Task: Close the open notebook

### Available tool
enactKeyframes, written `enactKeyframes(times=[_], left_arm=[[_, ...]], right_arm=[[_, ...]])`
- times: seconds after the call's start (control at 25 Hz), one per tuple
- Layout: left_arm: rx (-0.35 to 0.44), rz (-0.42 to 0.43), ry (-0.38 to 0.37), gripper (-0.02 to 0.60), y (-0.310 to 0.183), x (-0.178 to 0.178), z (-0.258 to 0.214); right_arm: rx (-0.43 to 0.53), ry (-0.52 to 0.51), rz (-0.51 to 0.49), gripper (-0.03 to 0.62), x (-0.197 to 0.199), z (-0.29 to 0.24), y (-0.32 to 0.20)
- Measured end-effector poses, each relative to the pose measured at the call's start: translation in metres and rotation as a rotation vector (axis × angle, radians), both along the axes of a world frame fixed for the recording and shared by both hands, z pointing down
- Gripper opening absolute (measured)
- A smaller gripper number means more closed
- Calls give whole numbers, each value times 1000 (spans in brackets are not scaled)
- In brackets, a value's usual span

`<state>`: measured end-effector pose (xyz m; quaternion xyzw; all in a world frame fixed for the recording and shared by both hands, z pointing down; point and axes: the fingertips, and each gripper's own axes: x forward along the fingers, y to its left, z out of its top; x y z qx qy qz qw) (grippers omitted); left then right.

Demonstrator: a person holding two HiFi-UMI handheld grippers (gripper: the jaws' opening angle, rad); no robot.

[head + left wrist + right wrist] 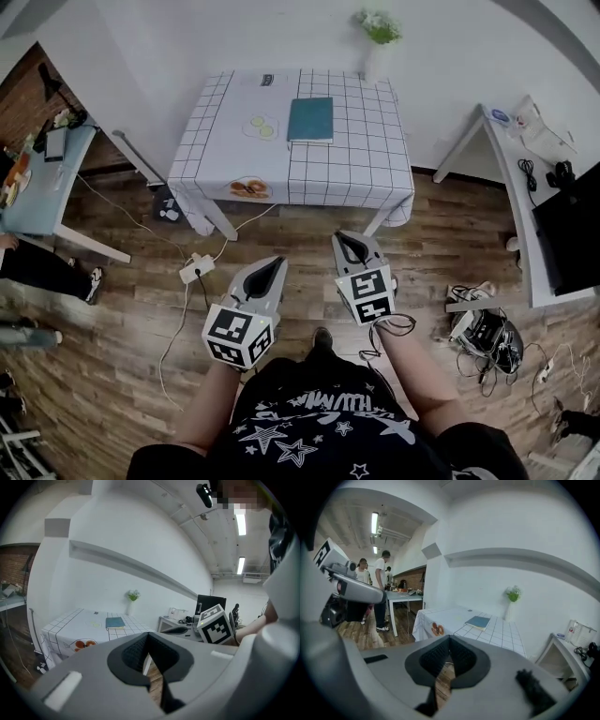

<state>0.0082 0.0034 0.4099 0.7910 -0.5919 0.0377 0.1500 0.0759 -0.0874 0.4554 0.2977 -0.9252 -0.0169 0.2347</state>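
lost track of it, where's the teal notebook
In the head view the teal notebook lies on the checked table, far side, just left of the flower vase.

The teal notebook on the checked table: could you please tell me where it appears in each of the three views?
Head view: the teal notebook lies upper centre, on the far right part of the checked table.
Left gripper view: small, left of centre.
Right gripper view: just right of centre.
Shared landmark: the white vase at the table's far edge, right of the notebook in all three.
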Motion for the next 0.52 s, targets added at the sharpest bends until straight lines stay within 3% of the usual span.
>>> enactKeyframes(times=[0.2,0.52], left_arm=[[-7,2,8,9,47,-13,0],[31,35,26,9,108,-13,-14]], right_arm=[[38,16,-19,14,-22,-10,49],[60,42,26,14,-11,-24,100]])
